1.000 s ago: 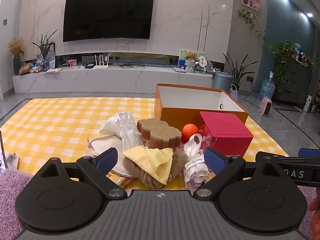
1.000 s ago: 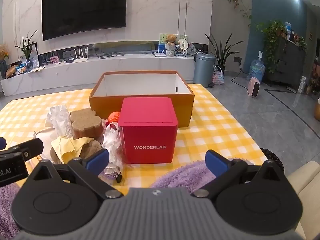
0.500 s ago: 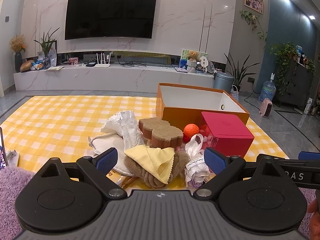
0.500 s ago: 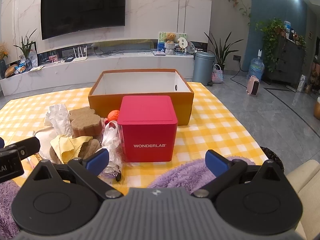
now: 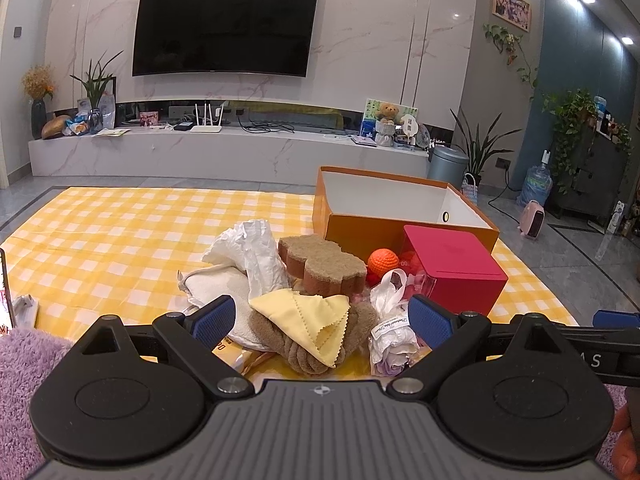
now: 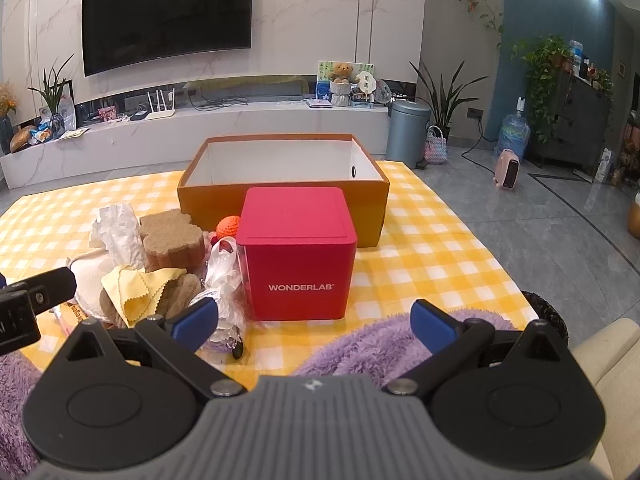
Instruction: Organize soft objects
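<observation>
Nearest, the left hand-held gripper [image 5: 320,316] is spread wide with nothing between its blue pads; the right hand-held gripper [image 6: 316,320] is likewise wide open and empty, hovering over a purple fluffy cloth [image 6: 384,344] at the near edge of the yellow checked counter [image 6: 440,256]; both sit short of the things to be sorted.

Just beyond the left one lies the heap of soft things: a yellow cloth [image 5: 308,316] draped on a rolled brown towel [image 5: 320,348], a knotted clear bag [image 5: 390,328] beside it, a white cloth [image 5: 216,292] and crumpled white tissue [image 5: 252,248] to the left, a brown sponge [image 5: 324,268] behind, and an orange ball [image 5: 383,260] further back; they touch and overlap.

A red box [image 6: 298,256] stands right of the heap; behind it the open orange box [image 6: 280,200] looks empty, so I judge that sorting has not begun.

Risks: closing on the yellow cloth may catch the towel beneath, or pinch only a corner so it slips free in transit; pulling one piece could drag its neighbours and nudge the ball into a roll; the red box stands between the right gripper and the orange box, so a low carry could knock it.
</observation>
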